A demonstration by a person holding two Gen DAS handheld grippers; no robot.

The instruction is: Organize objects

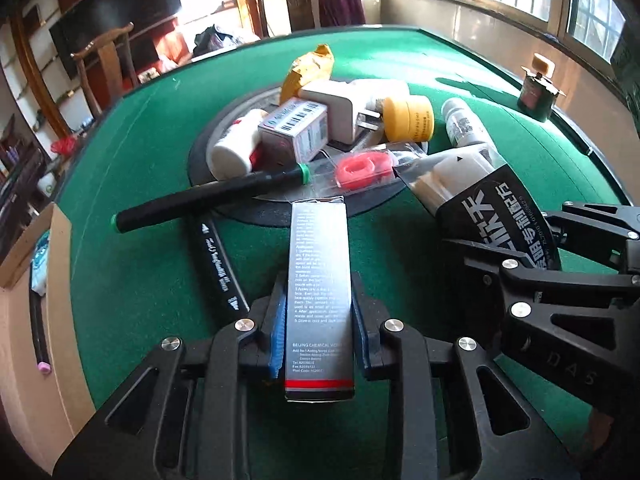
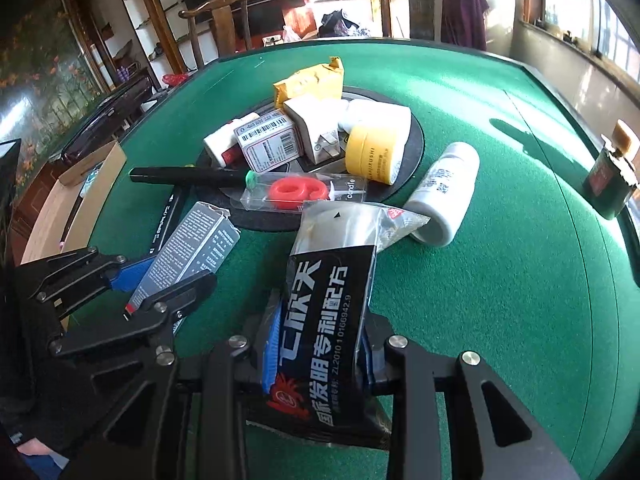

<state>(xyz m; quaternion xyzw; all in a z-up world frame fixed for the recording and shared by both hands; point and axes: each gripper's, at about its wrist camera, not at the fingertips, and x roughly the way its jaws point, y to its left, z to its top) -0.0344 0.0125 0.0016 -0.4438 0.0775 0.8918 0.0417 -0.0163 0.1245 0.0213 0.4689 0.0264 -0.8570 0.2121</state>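
My left gripper (image 1: 319,312) is shut on a long grey box (image 1: 319,276) with printed text and holds it pointing at the pile. It also shows in the right wrist view (image 2: 192,252). My right gripper (image 2: 320,340) is shut on a black and clear plastic pouch (image 2: 324,300) with white Chinese characters, also seen in the left wrist view (image 1: 480,196). The pile on the round black disc (image 2: 416,136) holds a yellow jar (image 2: 372,152), a white plug (image 2: 316,128), a barcoded box (image 2: 268,140), a red ring packet (image 2: 296,190) and a black marker (image 2: 188,176).
A white bottle (image 2: 444,192) lies on the green felt table (image 2: 500,280) right of the disc. A dark green bottle (image 2: 608,176) stands at the far right edge. A second black pen (image 1: 218,268) lies left of the grey box. A cardboard box (image 2: 80,196) sits at the left edge.
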